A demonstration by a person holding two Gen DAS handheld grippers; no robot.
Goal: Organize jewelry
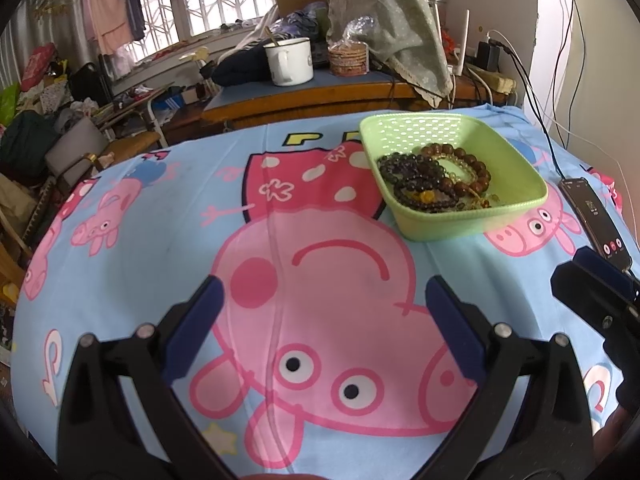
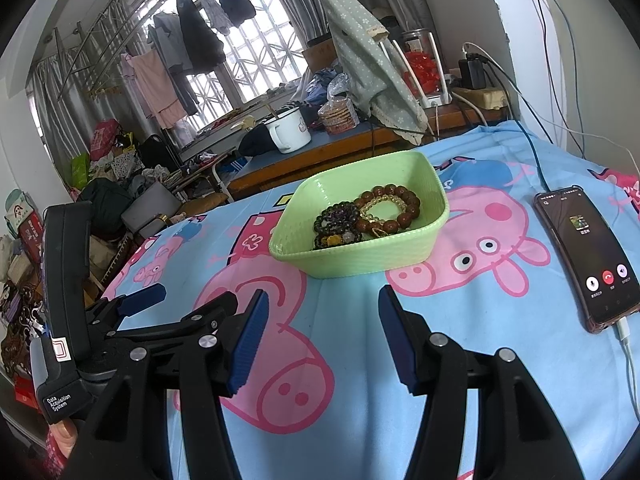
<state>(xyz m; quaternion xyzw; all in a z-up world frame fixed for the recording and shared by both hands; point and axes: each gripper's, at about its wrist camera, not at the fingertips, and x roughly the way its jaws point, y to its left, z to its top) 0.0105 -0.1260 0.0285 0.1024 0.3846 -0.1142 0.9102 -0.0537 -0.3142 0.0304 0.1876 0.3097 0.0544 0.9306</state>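
Beaded bracelets (image 2: 362, 216) of dark green, brown wooden and pale yellow beads lie heaped inside a light green perforated plastic basket (image 2: 432, 236), which sits on the blue cartoon-pig printed cloth (image 2: 340, 340) ahead of both tongs. The right gripper (image 2: 322, 336) hovers just short of the basket, jaws parted and holding nothing. The left gripper (image 1: 326, 324) stands wide open and empty, the basket ahead to its right. A black smartphone (image 2: 588, 256) with a lit screen lies right of the right gripper.
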